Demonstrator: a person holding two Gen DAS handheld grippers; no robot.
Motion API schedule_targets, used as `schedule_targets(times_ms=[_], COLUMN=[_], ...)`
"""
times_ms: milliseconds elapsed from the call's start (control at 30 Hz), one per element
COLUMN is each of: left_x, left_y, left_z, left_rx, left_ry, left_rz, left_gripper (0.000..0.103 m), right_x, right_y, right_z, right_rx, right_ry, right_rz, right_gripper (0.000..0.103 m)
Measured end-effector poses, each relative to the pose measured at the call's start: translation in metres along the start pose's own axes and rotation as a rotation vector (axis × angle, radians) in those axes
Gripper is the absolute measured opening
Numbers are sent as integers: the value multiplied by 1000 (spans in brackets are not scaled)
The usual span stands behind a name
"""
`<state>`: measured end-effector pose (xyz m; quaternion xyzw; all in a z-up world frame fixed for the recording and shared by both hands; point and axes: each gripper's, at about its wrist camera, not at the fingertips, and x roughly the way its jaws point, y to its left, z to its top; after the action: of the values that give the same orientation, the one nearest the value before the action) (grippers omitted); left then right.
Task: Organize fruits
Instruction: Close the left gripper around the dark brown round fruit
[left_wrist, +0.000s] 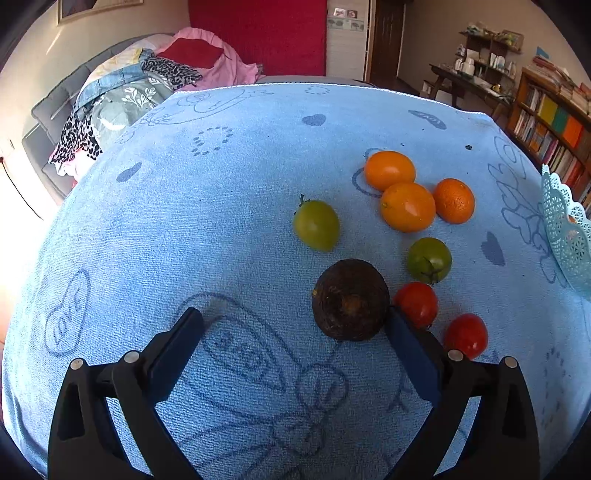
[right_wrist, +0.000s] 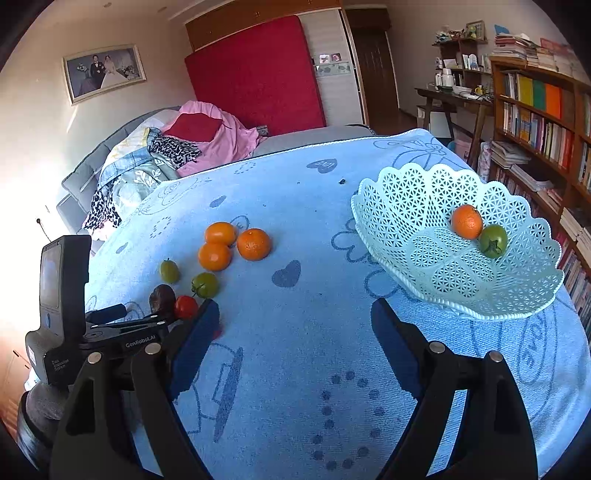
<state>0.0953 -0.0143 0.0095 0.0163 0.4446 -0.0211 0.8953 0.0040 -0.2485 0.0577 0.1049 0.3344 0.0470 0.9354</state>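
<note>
Jaws of both grippers gape wide. Left gripper (left_wrist: 293, 328) hangs low by a rough, dark brown round fruit (left_wrist: 350, 299) on the blue terry towel (left_wrist: 221, 221); its casing reads "GenRobot.AI". Right gripper (right_wrist: 293, 328) faces the lacy pale-green plastic basket (right_wrist: 406, 206) holding a dimpled tangerine (right_wrist: 467, 221).

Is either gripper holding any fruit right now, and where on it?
No. The left gripper is open beside the dark brown fruit; the right gripper is open over bare towel.
</note>
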Motion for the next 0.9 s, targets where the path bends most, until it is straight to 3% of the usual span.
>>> schedule_targets(times_ms=[133, 200, 467, 767, 900], left_x=[0, 1, -1, -10, -17], left_y=[-1, -1, -9, -1, 7], left_z=[1, 2, 4, 2, 1], left_rx=[10, 20, 63, 64, 56], left_ry=[-7, -8, -38, -77, -104], left_rz=[0, -13, -84, -116, -99], left_gripper=[97, 89, 39, 35, 35], right_x=[5, 7, 18, 40, 54], right_y=[6, 8, 18, 45, 61], right_z=[-4, -6, -14, -16, -16], right_rx=[-19, -28, -70, -145, -196], right_ry=[17, 24, 57, 132, 174], right_rz=[7, 13, 52, 144, 141], right_gripper=[86, 86, 86, 86, 77])
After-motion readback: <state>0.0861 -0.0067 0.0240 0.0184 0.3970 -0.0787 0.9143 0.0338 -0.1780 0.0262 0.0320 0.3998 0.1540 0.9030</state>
